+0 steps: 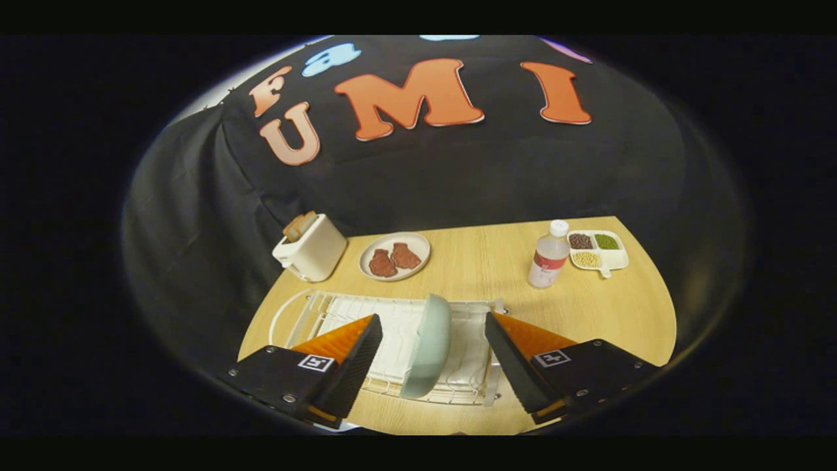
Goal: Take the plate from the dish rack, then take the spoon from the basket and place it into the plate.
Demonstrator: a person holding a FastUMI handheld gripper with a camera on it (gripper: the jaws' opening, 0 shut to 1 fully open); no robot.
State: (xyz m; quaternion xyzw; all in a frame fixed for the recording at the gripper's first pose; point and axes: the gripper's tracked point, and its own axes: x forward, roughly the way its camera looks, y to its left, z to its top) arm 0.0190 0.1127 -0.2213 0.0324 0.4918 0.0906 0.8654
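Dish rack (340, 314) partly hidden behind fingers (356, 356) and plate (428, 347).

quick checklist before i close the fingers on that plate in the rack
1. Gripper open wide enough: ok, the fingers stand apart with the plate between them.
2. Plate standing on edge in the dish rack: ok, upright in its slot.
3. Plate centred between the fingers: ok, a gap shows on either side, roughly even.
4. Fingers touching the plate: not ok, neither finger presses on it.
5. Fingers deep enough along the plate for a firm hold: cannot tell.
6. Free tabletop to set the plate down: ok, bare wood lies between the plate of food and the bottle.
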